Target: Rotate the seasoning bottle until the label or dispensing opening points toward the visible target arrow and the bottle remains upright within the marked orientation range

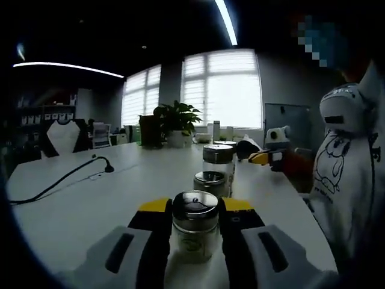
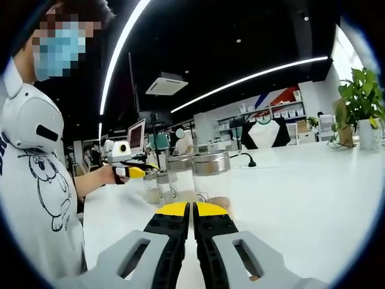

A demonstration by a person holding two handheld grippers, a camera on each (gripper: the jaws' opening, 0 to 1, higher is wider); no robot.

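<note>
On the white desk (image 1: pixel 90 198) the left gripper (image 1: pixel 195 211) grasps an upright bottle (image 1: pixel 194 232) between its jaws, nearest of a row of jars (image 1: pixel 218 162). The right gripper (image 2: pixel 192 211) is clenched on nothing, just before another jar (image 2: pixel 212 177).

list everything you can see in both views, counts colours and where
seasoning bottles: four, clear glass with metal lids, in a row on the table, nearest between the left jaws
table: one, white
cable: one, black, on the table's left part
potted plant: one, green, white pot, far table end
monitor: one, background
person: one, white printed shirt, beside the table
left gripper: yellow-tipped black jaws shut on the nearest bottle
right gripper: yellow-tipped jaws shut, empty
</note>
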